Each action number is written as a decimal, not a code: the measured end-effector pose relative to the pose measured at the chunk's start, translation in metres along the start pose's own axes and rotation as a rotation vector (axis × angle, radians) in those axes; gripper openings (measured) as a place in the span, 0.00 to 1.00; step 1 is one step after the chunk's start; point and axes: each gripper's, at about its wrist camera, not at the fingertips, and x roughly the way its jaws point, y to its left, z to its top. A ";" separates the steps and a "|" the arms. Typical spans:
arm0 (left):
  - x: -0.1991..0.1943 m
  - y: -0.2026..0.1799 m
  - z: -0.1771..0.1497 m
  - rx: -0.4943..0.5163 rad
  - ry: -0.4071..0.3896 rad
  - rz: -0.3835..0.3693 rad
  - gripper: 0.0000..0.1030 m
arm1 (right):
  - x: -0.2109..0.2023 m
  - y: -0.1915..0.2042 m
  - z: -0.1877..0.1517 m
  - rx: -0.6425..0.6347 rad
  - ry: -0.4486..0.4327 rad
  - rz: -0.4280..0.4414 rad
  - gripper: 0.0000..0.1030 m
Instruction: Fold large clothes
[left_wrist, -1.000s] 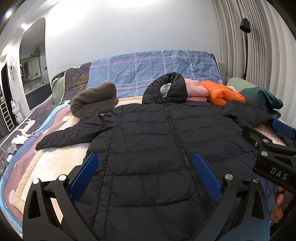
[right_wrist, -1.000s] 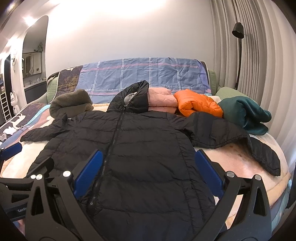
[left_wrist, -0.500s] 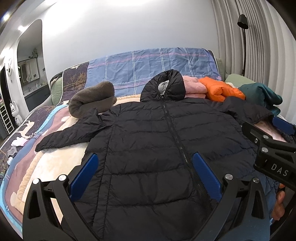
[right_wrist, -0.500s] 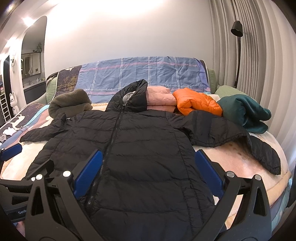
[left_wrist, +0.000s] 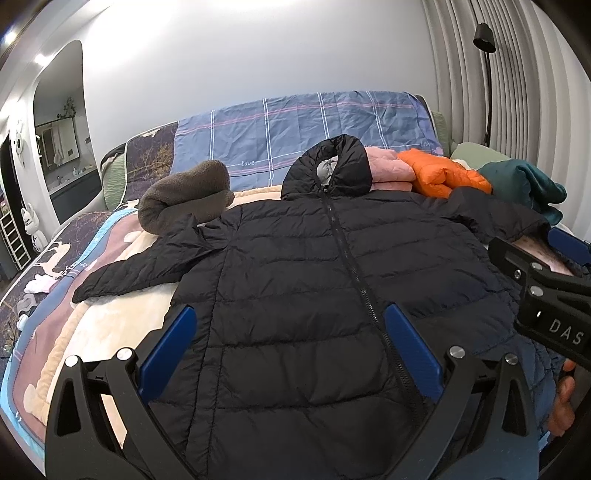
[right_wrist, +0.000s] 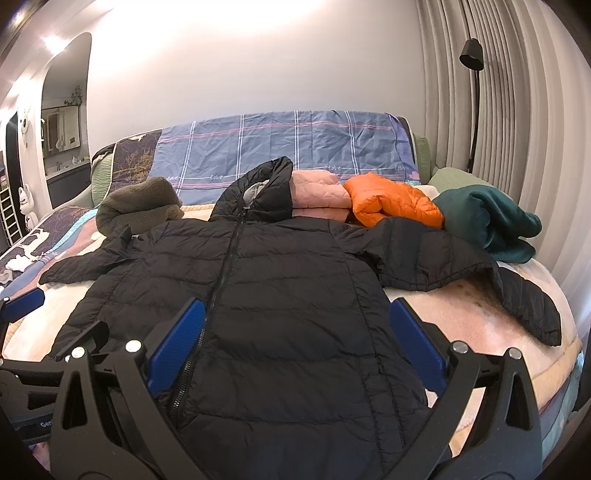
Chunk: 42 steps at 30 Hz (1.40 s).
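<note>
The left gripper (left_wrist: 288, 345) has its blue fingers (left_wrist: 168, 349) spread wide with nothing between them, poised over the lower front of the black puffer jacket (left_wrist: 314, 288). The right gripper (right_wrist: 291, 339) is likewise spread wide and holds nothing, above the same hem end of the jacket. The jacket lies face up and zipped on the bed (right_wrist: 461, 306), one only, hood toward the headboard, its two sleeves stretched out to either side; the sleeve on the right of the jacket is bent and draped over the cream blanket (left_wrist: 110, 325). Beyond the jacket's hood, four other garments sit in a row along the head of the bed: a grey-brown fleece bundle (left_wrist: 184, 199) left of the hood, then, right of the hood, a folded pink quilted piece (right_wrist: 321, 192), an orange puffer jacket (right_wrist: 391, 203) and a dark teal fleece (right_wrist: 487, 218). Behind them a blue plaid cover (right_wrist: 295, 144) drapes the headboard. One black floor lamp (right_wrist: 472, 55) stands right of the bed by the curtains.
</note>
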 end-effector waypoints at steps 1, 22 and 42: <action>0.001 0.000 0.000 -0.001 0.002 0.006 0.99 | 0.001 -0.001 0.000 0.004 0.003 -0.001 0.98; 0.000 0.002 -0.001 0.001 -0.002 0.016 0.99 | 0.003 0.003 -0.002 -0.015 0.003 -0.002 0.98; -0.005 0.002 0.001 0.003 -0.023 0.022 0.99 | 0.000 0.005 0.000 -0.023 -0.005 -0.002 0.98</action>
